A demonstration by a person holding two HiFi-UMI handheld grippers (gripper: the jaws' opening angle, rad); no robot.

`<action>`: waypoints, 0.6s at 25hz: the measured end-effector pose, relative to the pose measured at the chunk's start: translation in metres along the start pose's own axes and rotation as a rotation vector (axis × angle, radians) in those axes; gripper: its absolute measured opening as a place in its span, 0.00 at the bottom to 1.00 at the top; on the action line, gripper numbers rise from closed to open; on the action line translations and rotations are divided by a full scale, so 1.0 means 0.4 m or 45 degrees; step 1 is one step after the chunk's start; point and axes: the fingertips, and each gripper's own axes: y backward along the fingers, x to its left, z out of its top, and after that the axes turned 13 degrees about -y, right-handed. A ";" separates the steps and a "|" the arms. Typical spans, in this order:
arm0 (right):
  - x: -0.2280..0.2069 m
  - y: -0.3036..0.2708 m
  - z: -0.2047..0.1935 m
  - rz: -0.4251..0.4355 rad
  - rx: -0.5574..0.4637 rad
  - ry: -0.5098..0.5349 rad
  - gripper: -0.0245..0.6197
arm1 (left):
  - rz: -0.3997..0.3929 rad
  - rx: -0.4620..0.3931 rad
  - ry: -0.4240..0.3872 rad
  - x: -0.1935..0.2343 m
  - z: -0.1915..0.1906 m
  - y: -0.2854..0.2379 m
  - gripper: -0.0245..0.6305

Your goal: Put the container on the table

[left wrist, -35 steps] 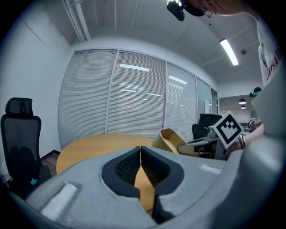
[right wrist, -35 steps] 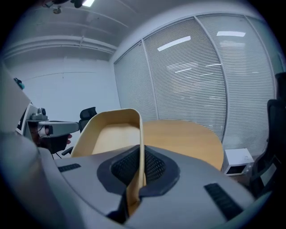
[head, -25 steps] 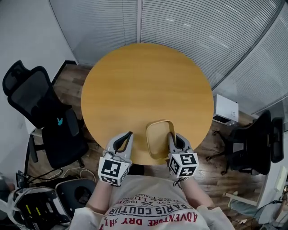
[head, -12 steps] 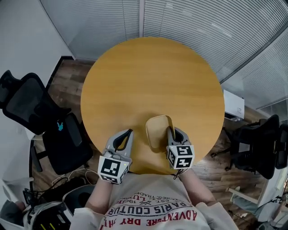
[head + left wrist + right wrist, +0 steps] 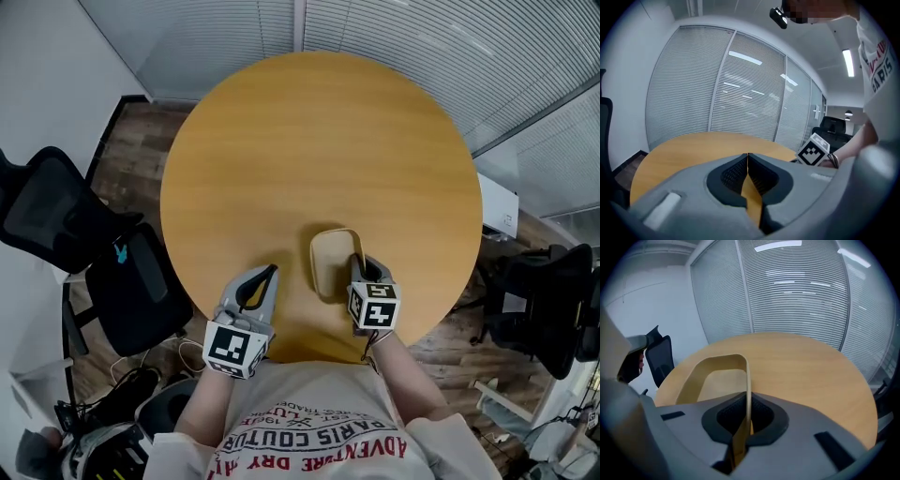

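Observation:
A shallow tan container (image 5: 331, 259) with rounded corners hangs low over the near part of the round wooden table (image 5: 319, 141); whether it touches the top I cannot tell. My right gripper (image 5: 359, 270) is shut on its right wall, and in the right gripper view that thin wall (image 5: 747, 380) runs between the pads of the right gripper (image 5: 747, 405). The left gripper (image 5: 271, 273) hovers to the container's left, apart from it, over the table's near edge. In the left gripper view the left gripper (image 5: 747, 158) has its jaws closed together with nothing in them.
Black office chairs stand to the left (image 5: 66, 225) and right (image 5: 548, 300) of the table. A glass wall with blinds (image 5: 375, 28) curves behind it. A white box (image 5: 497, 204) sits on the floor at the right.
Both grippers have moved forward and down, further in over the table. The container went with the right gripper and now sits lower and fully over the tabletop.

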 end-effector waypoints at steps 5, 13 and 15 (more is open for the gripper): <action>-0.027 -0.051 -0.025 -0.036 0.066 -0.038 0.06 | -0.005 0.029 0.018 0.010 -0.026 -0.029 0.06; -0.037 -0.088 -0.044 -0.065 0.122 -0.038 0.06 | 0.026 0.060 0.049 0.053 -0.045 -0.036 0.06; -0.035 -0.093 -0.045 -0.067 0.122 -0.035 0.06 | 0.037 0.070 0.052 0.067 -0.051 -0.031 0.06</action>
